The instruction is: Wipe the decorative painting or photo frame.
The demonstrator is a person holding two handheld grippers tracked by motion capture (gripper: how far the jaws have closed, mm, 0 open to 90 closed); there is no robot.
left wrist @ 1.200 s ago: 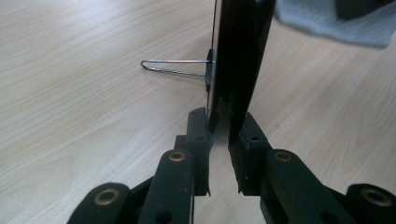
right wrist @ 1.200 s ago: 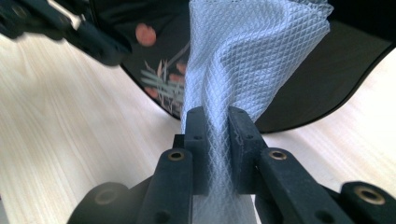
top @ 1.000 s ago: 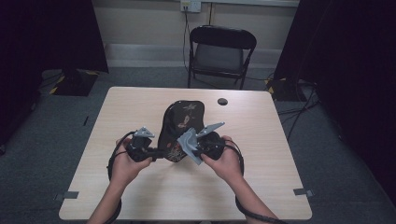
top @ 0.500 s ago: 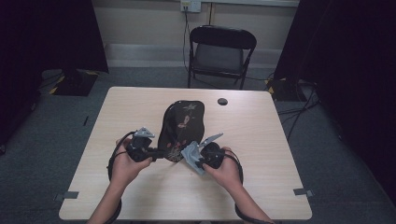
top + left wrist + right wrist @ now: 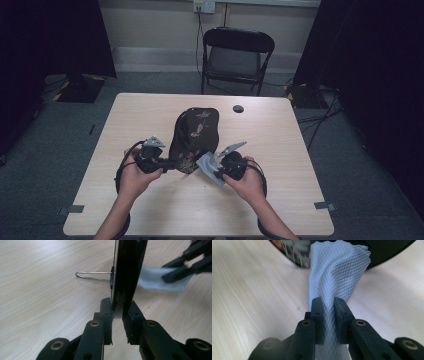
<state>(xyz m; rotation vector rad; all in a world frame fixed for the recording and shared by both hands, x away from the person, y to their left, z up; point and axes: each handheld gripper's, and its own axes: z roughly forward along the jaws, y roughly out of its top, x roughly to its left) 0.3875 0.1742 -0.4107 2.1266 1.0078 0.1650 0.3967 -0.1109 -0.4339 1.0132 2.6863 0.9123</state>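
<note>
A dark oval board [image 5: 195, 130] with a flower print lies on the wooden table [image 5: 280, 150], its near end lifted on edge. My left gripper [image 5: 172, 164] is shut on that near edge; in the left gripper view the jaws [image 5: 119, 311] pinch the thin black board [image 5: 128, 265], which has a wire clip [image 5: 92, 276] on its left side. My right gripper [image 5: 217, 167] is shut on a white mesh cloth [image 5: 207, 162] just right of the board's near end. In the right gripper view the cloth [image 5: 337, 267] rises from between the shut jaws [image 5: 329, 302] toward the board [image 5: 387, 252].
A small black round thing [image 5: 238, 108] lies near the table's far edge. A black folding chair [image 5: 237, 55] stands behind the table. Bare tabletop lies to the left, to the right and in front of the hands.
My right gripper has come down and nearer with the cloth, from beside the board's middle to its near end. The left gripper and the board have kept still.
</note>
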